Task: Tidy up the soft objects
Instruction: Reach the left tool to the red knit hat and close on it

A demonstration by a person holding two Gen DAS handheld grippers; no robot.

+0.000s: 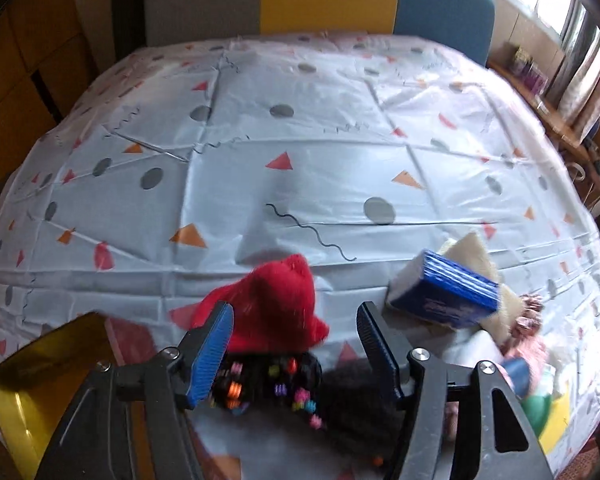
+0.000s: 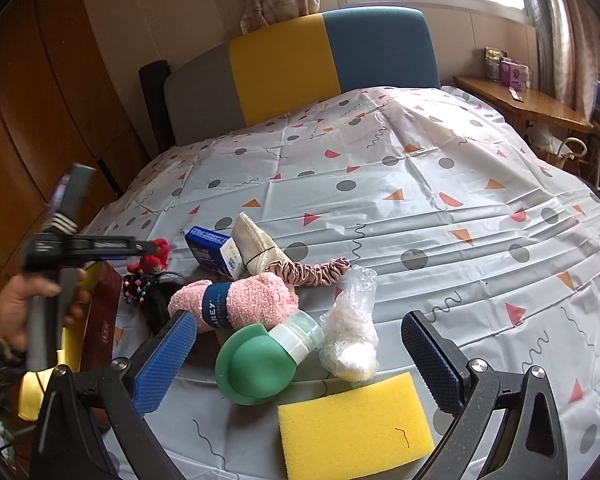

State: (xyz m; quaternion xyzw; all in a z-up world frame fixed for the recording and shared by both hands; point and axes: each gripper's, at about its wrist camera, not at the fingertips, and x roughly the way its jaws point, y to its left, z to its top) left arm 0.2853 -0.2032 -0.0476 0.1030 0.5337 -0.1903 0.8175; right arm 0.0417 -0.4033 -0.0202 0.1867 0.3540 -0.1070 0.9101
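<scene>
Soft things lie heaped near the bed's point(image 2: 420, 200) near left corner: red knit piece point(image 1: 276, 308), beaded hair ties point(image 1: 268, 384), pink towel roll point(image 2: 240, 300), yellow sponge point(image 2: 352, 428). Left claw point(image 1: 296, 344) hangs open over the red piece, nothing gripped. Right claw point(image 2: 300, 360) is open above the green-capped bottle point(image 2: 260, 364). Best to center the pads on the red knit's bulk, clear of the ties, before closing.

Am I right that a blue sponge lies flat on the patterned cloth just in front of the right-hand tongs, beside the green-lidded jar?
Not quite: the sponge is yellow, not blue, as the right wrist view shows. It does lie flat on the patterned cloth just in front of the right-hand tongs, beside the green-lidded jar.
</scene>
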